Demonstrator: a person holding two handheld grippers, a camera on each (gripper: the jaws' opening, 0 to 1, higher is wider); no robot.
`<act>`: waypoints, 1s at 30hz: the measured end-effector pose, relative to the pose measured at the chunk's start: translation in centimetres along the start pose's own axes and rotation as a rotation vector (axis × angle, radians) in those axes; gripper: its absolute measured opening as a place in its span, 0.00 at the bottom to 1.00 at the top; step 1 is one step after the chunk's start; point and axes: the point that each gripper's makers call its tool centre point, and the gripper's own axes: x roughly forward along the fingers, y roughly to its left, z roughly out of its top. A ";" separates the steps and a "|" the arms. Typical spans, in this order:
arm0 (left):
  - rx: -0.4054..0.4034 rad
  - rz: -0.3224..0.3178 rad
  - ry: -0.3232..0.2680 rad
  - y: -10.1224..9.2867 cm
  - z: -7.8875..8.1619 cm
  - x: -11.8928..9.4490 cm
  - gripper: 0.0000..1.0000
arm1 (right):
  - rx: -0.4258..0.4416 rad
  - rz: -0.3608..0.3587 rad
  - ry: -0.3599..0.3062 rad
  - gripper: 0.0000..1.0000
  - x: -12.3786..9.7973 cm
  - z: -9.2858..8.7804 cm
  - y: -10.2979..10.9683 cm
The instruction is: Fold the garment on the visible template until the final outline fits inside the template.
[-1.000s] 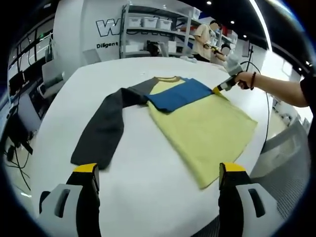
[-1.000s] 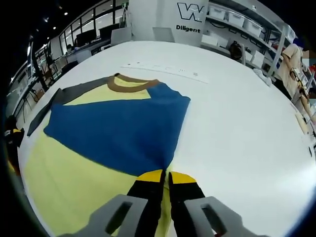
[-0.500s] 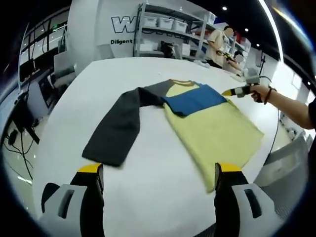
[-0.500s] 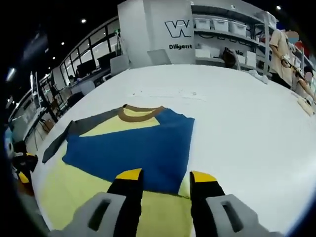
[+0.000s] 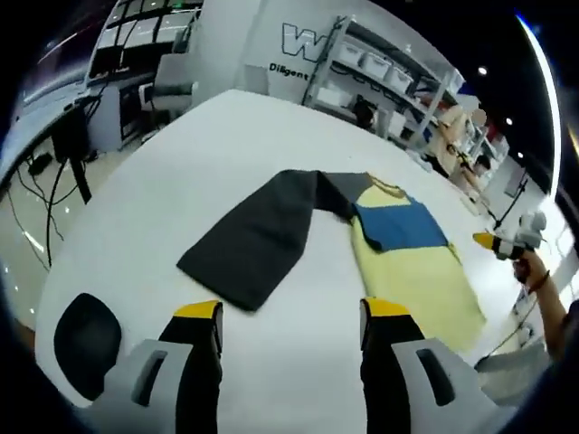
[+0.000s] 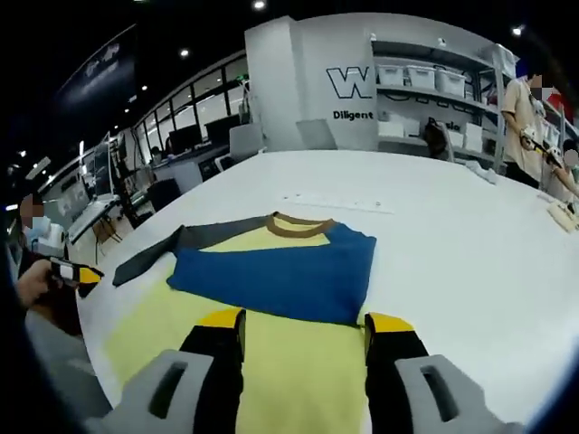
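A yellow shirt [image 6: 289, 357] with a brown collar [image 6: 298, 226] lies flat on the white table [image 6: 452, 271]. Its blue sleeve [image 6: 280, 271] is folded across the chest. The dark grey sleeve [image 5: 258, 237] stretches out sideways toward my left gripper [image 5: 292, 312], which hovers open a little short of the cuff. My right gripper [image 6: 305, 321] stands open over the yellow body, just short of the blue sleeve, holding nothing. From the left gripper view, the blue sleeve [image 5: 403, 226] and yellow body [image 5: 421, 280] lie beyond the grey one. The right gripper [image 5: 496, 242] shows at the far right in a hand.
A faint strip of marks [image 6: 339, 201] lies on the table behind the collar. A black rounded seat [image 5: 86, 339] sits below the near table edge. Shelves with white bins [image 6: 434, 81] and a person [image 6: 525, 108] stand at the back. The left gripper [image 6: 77, 271] shows at the far left.
My right gripper has let go of the blue sleeve, opened and drawn back over the yellow body. My left gripper has swung round toward the grey sleeve, staying open.
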 end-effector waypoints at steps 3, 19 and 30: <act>-0.034 0.069 0.010 1.2 -0.1 0.2 0.43 | 0.000 -0.013 -0.034 0.49 -1.5 0.4 0.1; -0.204 0.143 0.031 2.7 -0.6 1.5 0.26 | -0.081 -0.096 -0.066 0.45 -5.9 1.1 0.9; -0.185 0.207 0.080 3.0 -1.6 2.2 0.18 | -0.154 -0.123 -0.076 0.43 -6.8 1.9 1.4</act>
